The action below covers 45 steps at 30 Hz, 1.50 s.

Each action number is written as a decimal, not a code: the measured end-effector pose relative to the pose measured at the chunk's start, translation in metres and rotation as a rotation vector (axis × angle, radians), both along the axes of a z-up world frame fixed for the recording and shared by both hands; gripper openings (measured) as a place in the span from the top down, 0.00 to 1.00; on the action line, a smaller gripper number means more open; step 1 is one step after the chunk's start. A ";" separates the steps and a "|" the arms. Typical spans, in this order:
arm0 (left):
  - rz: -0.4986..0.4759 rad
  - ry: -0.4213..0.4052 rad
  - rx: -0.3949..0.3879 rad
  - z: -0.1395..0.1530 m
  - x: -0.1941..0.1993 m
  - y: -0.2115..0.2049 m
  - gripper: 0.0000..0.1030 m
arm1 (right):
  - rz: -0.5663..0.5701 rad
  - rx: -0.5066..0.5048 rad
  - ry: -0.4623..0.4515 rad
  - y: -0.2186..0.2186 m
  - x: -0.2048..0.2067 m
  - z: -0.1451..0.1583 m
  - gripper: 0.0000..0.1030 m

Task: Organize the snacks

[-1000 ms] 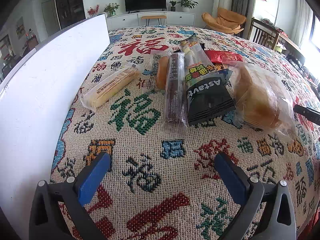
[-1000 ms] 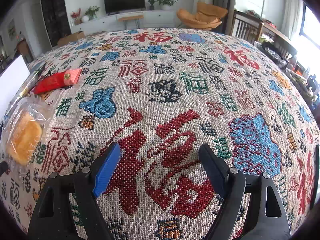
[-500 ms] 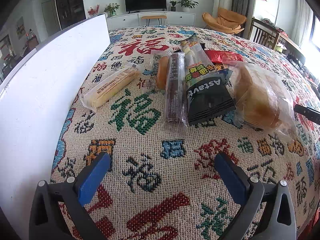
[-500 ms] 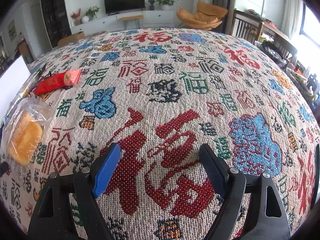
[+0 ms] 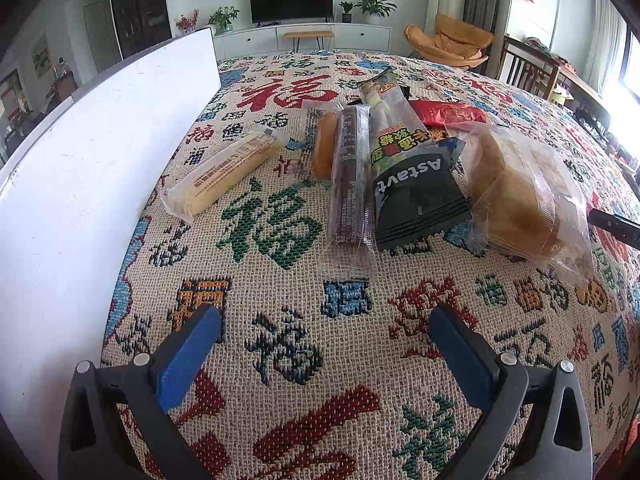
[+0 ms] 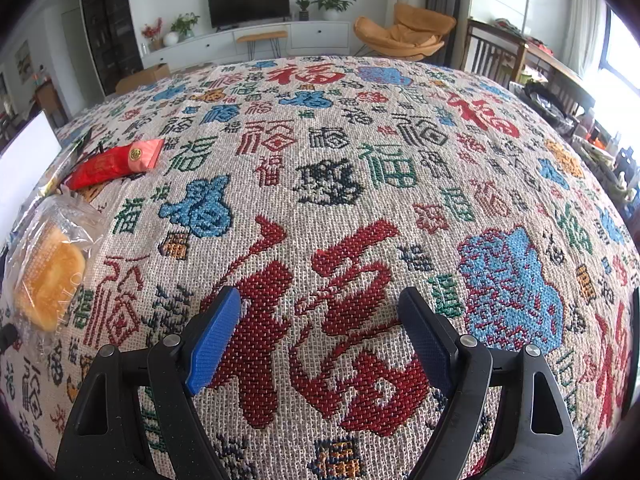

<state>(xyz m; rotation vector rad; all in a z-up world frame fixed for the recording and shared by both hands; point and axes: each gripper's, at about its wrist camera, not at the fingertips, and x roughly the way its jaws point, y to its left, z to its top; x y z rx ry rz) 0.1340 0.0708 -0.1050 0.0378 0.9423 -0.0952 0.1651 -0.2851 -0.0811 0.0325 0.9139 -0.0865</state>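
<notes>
Several wrapped snacks lie in a cluster ahead of my left gripper [image 5: 324, 320], which is open and empty: a pale yellow bar [image 5: 224, 172], an orange roll [image 5: 323, 144], a dark bar in clear wrap [image 5: 350, 176], a black and green packet [image 5: 404, 168], a red packet [image 5: 448, 114] and a bagged bread bun [image 5: 516, 196]. My right gripper [image 6: 320, 312] is open and empty over bare cloth. In the right wrist view the bun [image 6: 48, 276] and red packet [image 6: 116, 162] lie at the far left.
A white board [image 5: 80, 184] stands on edge along the left side of the patterned tablecloth [image 5: 280, 312]. The tip of the other gripper [image 5: 616, 228] shows at the right edge. Chairs [image 6: 492, 56] stand beyond the table's far right side.
</notes>
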 end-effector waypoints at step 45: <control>0.099 0.119 -0.089 0.023 0.071 0.054 0.72 | 0.000 0.004 -0.001 0.000 0.000 0.000 0.18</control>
